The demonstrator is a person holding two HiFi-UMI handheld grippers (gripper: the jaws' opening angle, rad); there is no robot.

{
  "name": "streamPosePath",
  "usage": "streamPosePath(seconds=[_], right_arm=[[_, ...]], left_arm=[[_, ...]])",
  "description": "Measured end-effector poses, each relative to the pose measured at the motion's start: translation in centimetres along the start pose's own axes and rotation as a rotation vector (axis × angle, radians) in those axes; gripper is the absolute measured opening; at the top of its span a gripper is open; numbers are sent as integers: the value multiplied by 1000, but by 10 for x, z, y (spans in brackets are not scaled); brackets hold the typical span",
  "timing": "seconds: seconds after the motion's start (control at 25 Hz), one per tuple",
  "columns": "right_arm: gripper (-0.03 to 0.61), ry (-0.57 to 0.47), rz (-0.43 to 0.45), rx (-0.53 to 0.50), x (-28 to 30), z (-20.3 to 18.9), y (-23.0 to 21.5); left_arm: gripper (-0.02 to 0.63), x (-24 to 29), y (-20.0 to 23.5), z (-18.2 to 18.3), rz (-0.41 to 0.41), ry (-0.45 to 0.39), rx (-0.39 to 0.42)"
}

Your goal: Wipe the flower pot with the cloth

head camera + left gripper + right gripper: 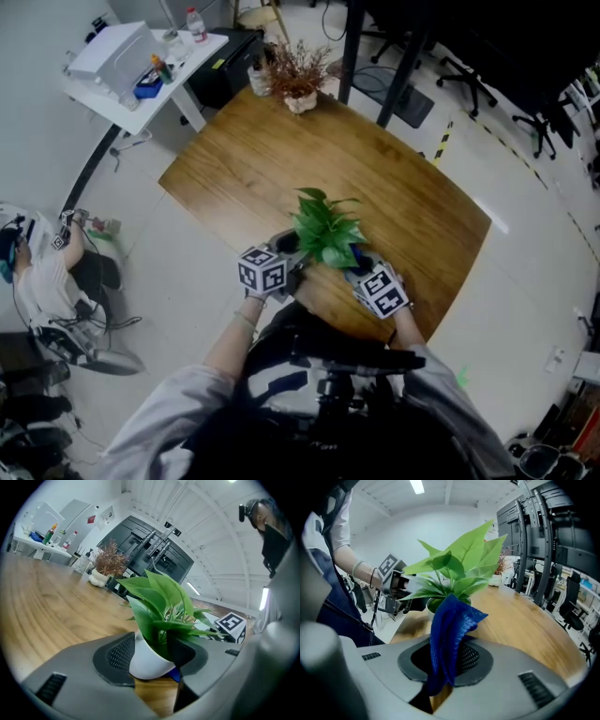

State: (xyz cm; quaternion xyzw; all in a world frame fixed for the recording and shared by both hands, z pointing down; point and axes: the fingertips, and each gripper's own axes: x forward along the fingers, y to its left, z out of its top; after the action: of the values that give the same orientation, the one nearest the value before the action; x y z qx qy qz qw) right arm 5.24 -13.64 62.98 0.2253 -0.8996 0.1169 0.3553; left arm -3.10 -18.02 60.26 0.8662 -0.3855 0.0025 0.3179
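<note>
Right gripper view: my right gripper (445, 663) has its jaws clamped on the blue cloth (450, 630), with the flower pot (146, 660) straight ahead, just beyond the cloth's free end. My left gripper (152, 666) jaws grip its white wall from the opposite side. It stands upright on the tabletop (394, 187), axis vertical, leaves up.

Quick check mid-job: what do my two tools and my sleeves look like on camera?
Left tool and right tool: grey moulded bodies, dark mesh-textured oval jaw pads, each topped by a white cube with black square markers. Light grey sleeves; a beaded bracelet on the left wrist.
</note>
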Motion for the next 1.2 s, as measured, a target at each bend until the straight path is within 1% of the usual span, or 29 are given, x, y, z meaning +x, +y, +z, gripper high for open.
streamPosePath(seconds=[0.16,0.28,0.44,0.6,0.68,0.84,0.92,1.04,1.2], right_arm=[[81,18,24,-1,-1,-5,18],[83,21,12,16,-5,-6,17],[83,9,-38,59,-17,-9,-6],[81,-7,-102,50,-27,-5,-39],[81,-22,-117,45,-27,3,-52],[81,2,-95,13,-11,11,-63],[83,22,-68,-15,-2,10,-61],[83,41,-23,-59,4,9,-47],[83,68,-4,-111,3,3,-26]], left_arm=[[209,4,2,3,-6,7,3],[209,4,2,3,-5,5,0],[209,-8,-3,6,-19,-18,-2],[209,-23,-7,6,-13,-37,-9],[209,-29,-10,1,-12,-37,-16],[209,-32,-21,-14,-33,-34,-55],[209,-29,-27,-23,-39,-16,-57],[209,-26,-29,-30,-33,-3,-49],[209,-23,-25,-23,-20,-16,-47]])
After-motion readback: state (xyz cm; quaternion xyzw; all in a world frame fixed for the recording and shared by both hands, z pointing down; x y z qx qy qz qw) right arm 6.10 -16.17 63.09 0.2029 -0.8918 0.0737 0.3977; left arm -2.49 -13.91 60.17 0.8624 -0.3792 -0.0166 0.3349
